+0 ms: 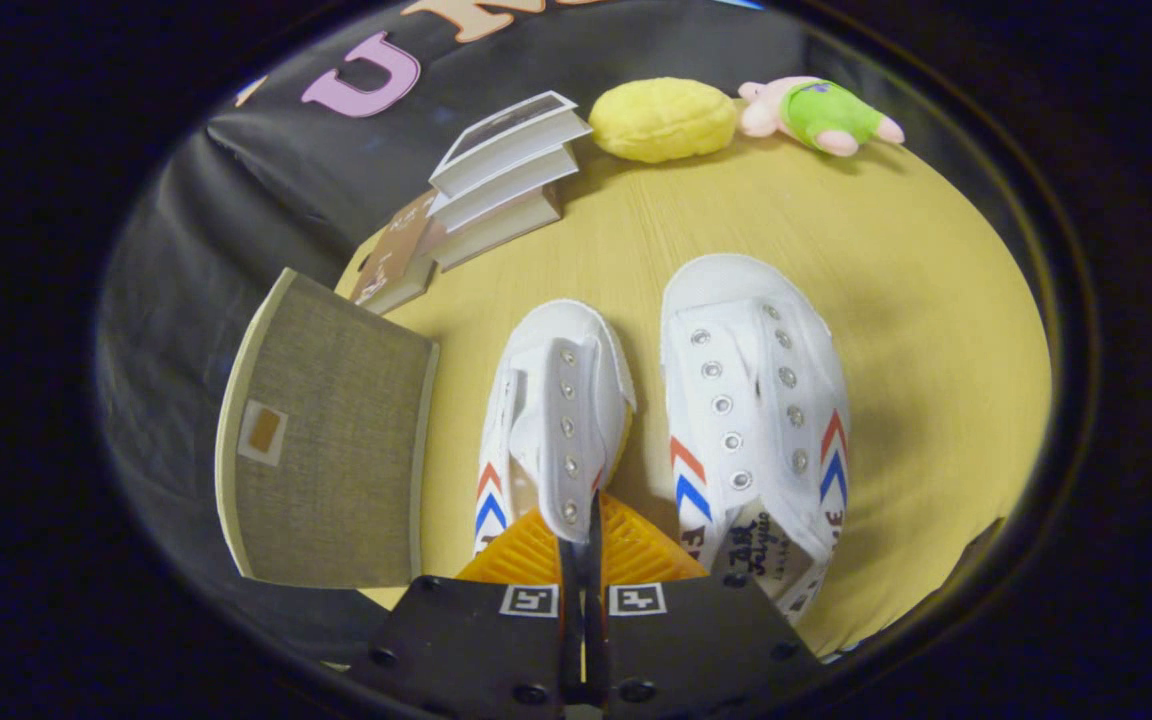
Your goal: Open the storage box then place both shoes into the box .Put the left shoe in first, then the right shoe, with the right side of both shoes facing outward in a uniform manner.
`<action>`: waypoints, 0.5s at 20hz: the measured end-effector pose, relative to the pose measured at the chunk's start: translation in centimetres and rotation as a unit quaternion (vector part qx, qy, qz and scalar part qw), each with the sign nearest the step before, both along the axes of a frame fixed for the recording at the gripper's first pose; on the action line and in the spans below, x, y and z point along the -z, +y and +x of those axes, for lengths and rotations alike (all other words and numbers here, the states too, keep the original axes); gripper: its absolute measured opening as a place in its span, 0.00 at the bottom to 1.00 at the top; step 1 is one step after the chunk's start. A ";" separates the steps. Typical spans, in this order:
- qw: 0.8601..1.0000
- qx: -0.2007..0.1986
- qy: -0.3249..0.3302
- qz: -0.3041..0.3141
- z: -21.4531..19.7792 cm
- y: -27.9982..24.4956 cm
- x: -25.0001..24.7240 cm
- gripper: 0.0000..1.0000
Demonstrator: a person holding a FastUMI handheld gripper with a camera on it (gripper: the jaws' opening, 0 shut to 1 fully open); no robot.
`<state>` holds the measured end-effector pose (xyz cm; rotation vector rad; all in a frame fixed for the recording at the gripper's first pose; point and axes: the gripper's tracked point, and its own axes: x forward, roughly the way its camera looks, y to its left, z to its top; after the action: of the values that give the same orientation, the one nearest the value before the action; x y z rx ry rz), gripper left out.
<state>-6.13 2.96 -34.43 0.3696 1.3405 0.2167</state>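
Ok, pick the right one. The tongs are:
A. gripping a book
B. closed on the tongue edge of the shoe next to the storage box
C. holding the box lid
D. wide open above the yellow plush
B: the tongs are pinched nearly together on the tongue of the left shoe, the one beside the storage box; the right shoe lies free.

Recording booth: black cloth wall (pixel 236 200) behind tabletop (pixel 916 300).
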 end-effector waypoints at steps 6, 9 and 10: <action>0.998 0.055 -0.014 0.040 1.3 1.9 -5.4 0.05; 0.996 0.073 -0.028 0.046 2.4 3.1 -8.8 0.05; 0.995 0.075 -0.032 0.050 2.8 3.7 -9.9 0.05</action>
<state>-3.35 6.63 -24.53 0.5413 1.2357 0.1683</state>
